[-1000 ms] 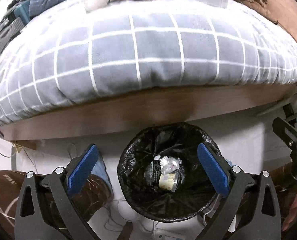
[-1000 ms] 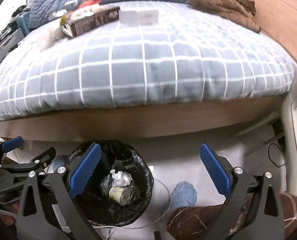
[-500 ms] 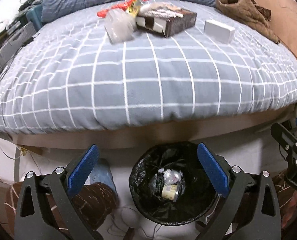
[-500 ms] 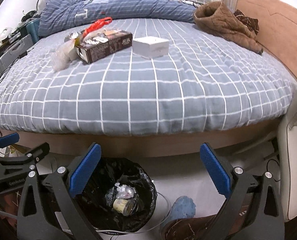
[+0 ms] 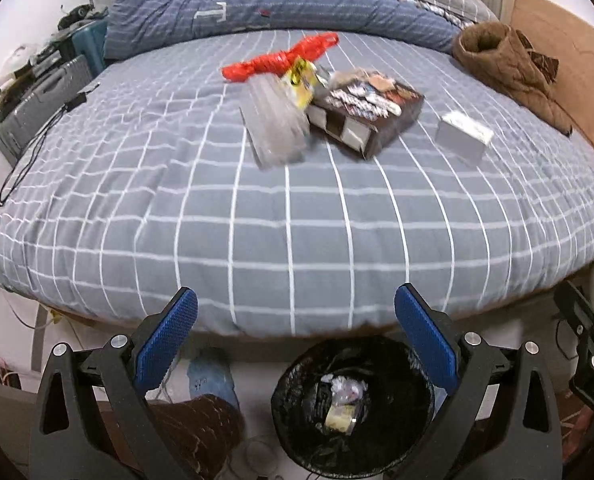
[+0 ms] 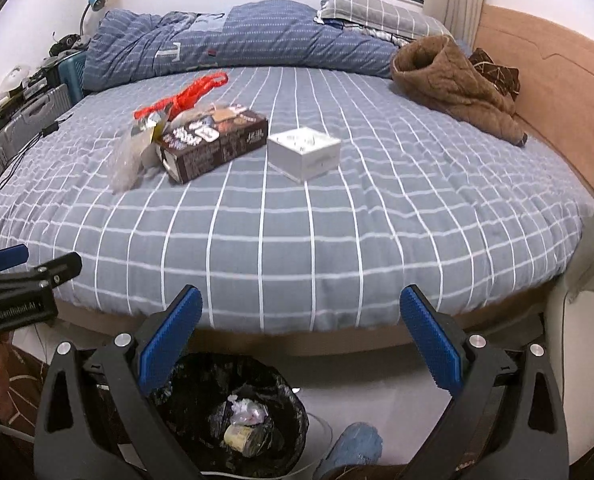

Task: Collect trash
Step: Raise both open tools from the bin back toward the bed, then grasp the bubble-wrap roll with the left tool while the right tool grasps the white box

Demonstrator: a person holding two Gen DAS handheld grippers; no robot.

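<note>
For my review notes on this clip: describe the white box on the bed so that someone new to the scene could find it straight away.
Start at the bed with its grey checked cover. Near its middle lies a cluster of rubbish, and the white box sits just right of the dark printed carton, apart from it. It is the only plain white, squat cube there; its neighbours are printed, clear plastic or red.

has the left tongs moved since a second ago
Yes. The left tongs have lifted and tipped up: the bin has dropped low in the left view, and the bed top fills it now.
</note>
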